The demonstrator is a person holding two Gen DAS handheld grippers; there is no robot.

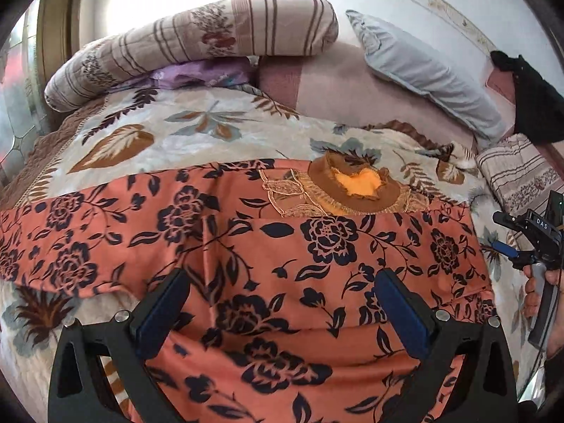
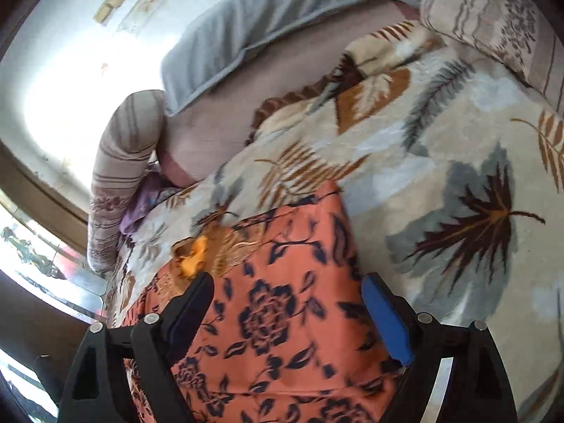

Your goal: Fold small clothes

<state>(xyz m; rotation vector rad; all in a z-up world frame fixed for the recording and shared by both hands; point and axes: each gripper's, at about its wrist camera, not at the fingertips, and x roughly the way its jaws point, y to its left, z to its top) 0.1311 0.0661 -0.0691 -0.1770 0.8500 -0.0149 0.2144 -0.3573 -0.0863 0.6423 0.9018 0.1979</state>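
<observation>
A salmon-orange garment (image 1: 268,246) with dark navy flowers lies spread on the leaf-patterned blanket (image 1: 176,134). Its brown collar (image 1: 356,190), with orange lining and lace trim, points toward the pillows. My left gripper (image 1: 282,278) hovers over the garment's middle, jaws wide apart with nothing between the pads. In the right wrist view the same garment (image 2: 282,317) fills the lower centre, its right edge running beside the blanket (image 2: 458,183). My right gripper (image 2: 287,280) is open above that edge area, gripping nothing. It also shows at the far right of the left view, the right gripper (image 1: 504,234) held by a hand (image 1: 535,292).
A rolled striped quilt (image 1: 197,42) and a purple cloth (image 1: 201,75) lie at the head of the bed. A grey-blue pillow (image 1: 423,70) leans against the wall, with a black cloth (image 1: 532,102) and a striped cushion (image 1: 518,172) at right. A window (image 2: 31,246) is at left.
</observation>
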